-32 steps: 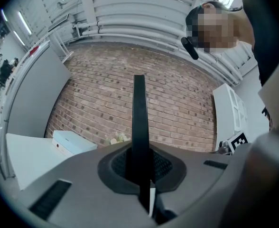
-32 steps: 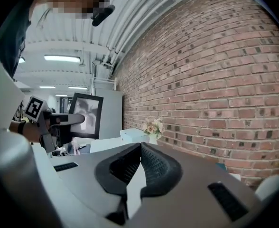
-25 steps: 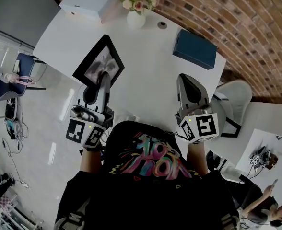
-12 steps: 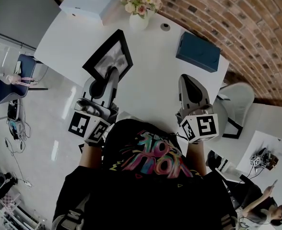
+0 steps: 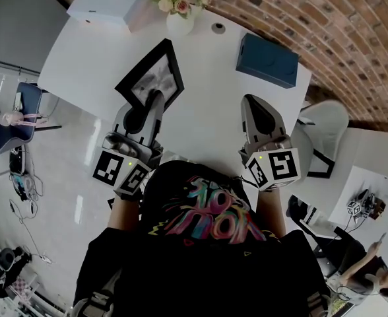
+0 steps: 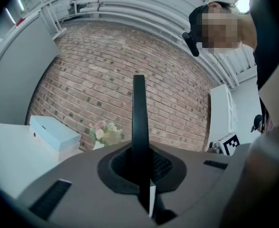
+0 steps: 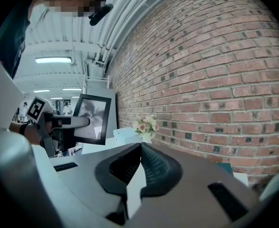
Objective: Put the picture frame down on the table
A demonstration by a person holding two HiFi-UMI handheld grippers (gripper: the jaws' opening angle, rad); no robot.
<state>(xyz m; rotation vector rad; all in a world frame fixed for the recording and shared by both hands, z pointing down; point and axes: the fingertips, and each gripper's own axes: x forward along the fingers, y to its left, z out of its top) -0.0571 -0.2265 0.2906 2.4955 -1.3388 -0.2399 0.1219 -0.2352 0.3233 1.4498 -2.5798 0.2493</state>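
Observation:
The picture frame (image 5: pixel 151 74) has a black border round a grey picture. It stands on edge over the left part of the white table (image 5: pixel 207 104), and my left gripper (image 5: pixel 153 99) is shut on its near edge. In the left gripper view the frame (image 6: pixel 139 118) shows edge-on as a thin black bar rising from between the jaws of the gripper (image 6: pixel 140 152). The right gripper view shows the frame's face (image 7: pixel 93 118) at the left. My right gripper (image 5: pixel 251 103) hovers over the table's right part, shut with its fingertips touching and nothing between them (image 7: pixel 140 146).
A vase of flowers (image 5: pixel 176 5) and a pale blue box (image 5: pixel 105 2) stand at the table's far edge. A dark teal box (image 5: pixel 268 59) lies at the far right, with a small round object (image 5: pixel 218 28) beside the vase. A white chair (image 5: pixel 326 134) stands right of the table, below the brick wall (image 5: pixel 326 18).
My left gripper has carried the frame a little right and farther over the table. The right gripper has hardly moved.

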